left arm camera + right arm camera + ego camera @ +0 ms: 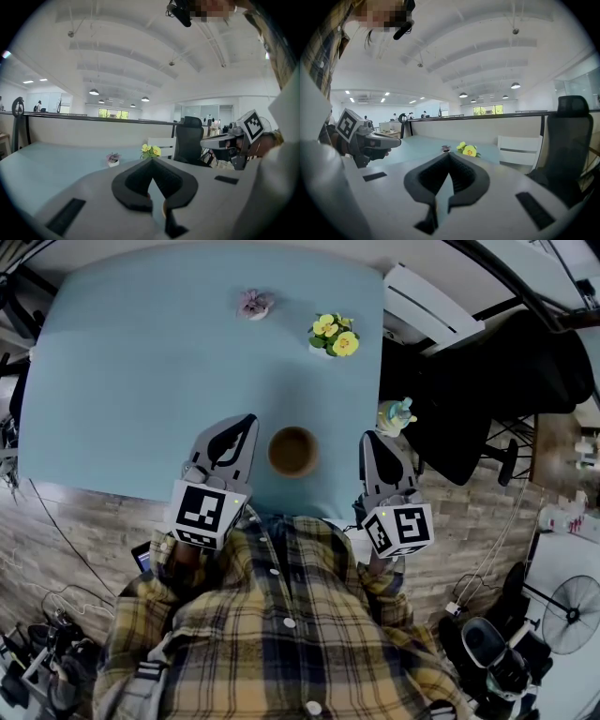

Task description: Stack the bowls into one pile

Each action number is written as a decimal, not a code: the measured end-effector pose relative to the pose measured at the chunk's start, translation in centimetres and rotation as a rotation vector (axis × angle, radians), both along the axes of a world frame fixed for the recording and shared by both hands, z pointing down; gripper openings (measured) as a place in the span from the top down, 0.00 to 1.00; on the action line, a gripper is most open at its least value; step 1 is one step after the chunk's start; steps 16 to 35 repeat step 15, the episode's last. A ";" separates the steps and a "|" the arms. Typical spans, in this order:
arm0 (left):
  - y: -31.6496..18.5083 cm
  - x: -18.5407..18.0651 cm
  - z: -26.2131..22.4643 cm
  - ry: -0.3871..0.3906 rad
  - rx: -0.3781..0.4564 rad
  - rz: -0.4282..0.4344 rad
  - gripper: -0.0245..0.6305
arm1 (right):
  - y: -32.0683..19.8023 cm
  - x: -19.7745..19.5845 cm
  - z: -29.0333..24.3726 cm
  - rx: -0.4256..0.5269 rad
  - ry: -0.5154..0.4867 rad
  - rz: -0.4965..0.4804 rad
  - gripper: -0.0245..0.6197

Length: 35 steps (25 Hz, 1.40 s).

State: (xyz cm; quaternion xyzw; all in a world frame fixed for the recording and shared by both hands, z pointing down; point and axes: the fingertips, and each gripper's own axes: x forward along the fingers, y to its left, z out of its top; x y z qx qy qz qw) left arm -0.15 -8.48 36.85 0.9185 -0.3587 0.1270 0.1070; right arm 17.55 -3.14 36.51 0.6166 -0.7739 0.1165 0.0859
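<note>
One brown bowl (292, 452) sits on the light blue table (131, 390) near its front edge, seen from above in the head view; I cannot tell whether other bowls are nested inside it. My left gripper (249, 420) hovers just left of the bowl with its jaws shut and nothing between them. My right gripper (374, 439) is to the bowl's right, at the table's right edge, also shut and empty. In the left gripper view the closed jaws (151, 165) hide most of the bowl. The right gripper view shows its closed jaws (449, 154) pointing over the table.
A small purple plant pot (254, 304) and a pot of yellow flowers (334, 336) stand at the table's far side. A small pale ornament (397, 415) sits at the right edge. A black office chair (469, 399) and a white chair (427, 301) stand right of the table.
</note>
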 end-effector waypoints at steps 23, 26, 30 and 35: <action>-0.1 0.2 -0.1 0.007 0.018 0.014 0.98 | 0.3 0.0 0.1 -0.003 0.005 0.001 0.96; -0.1 0.2 -0.1 0.007 0.018 0.014 0.98 | 0.3 0.0 0.1 -0.003 0.005 0.001 0.96; -0.1 0.2 -0.1 0.007 0.018 0.014 0.98 | 0.3 0.0 0.1 -0.003 0.005 0.001 0.96; -0.1 0.2 -0.1 0.007 0.018 0.014 0.98 | 0.3 0.0 0.1 -0.003 0.005 0.001 0.96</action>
